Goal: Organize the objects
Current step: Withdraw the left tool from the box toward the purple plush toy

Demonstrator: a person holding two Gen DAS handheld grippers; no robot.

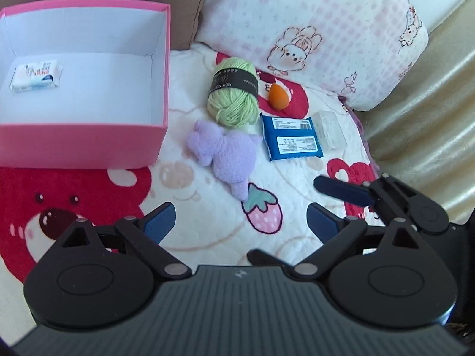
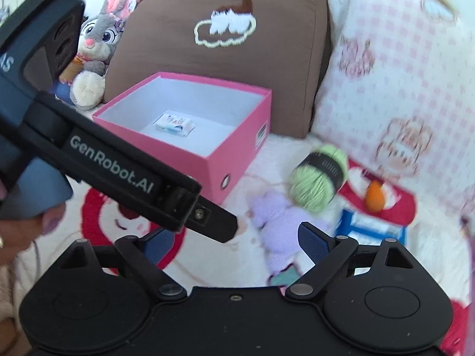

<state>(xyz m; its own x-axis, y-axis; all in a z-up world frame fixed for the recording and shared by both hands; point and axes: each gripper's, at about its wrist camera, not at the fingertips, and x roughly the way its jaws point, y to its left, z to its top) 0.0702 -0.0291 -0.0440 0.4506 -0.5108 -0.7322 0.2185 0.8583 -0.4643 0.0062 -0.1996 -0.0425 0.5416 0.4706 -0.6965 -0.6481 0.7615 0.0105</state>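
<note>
One pink box (image 1: 89,136), two wipe packs (image 1: 37,76) (image 1: 294,136), one yarn ball (image 1: 233,95), one orange sponge (image 1: 279,96), two pillows (image 1: 311,29) (image 2: 213,59)

I see a pink box (image 1: 83,142) with white interior, green yarn (image 1: 233,92), lilac plush (image 1: 225,154), blue packet (image 1: 292,139), orange sponge (image 1: 279,96).

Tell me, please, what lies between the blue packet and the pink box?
The purple plush toy, with the green yarn ball just behind it, in the left wrist view.

Black tongs (image 1: 240,222), blue ribbed pads (image 2: 311,241), white lettering (GenRobot.AI)
</note>
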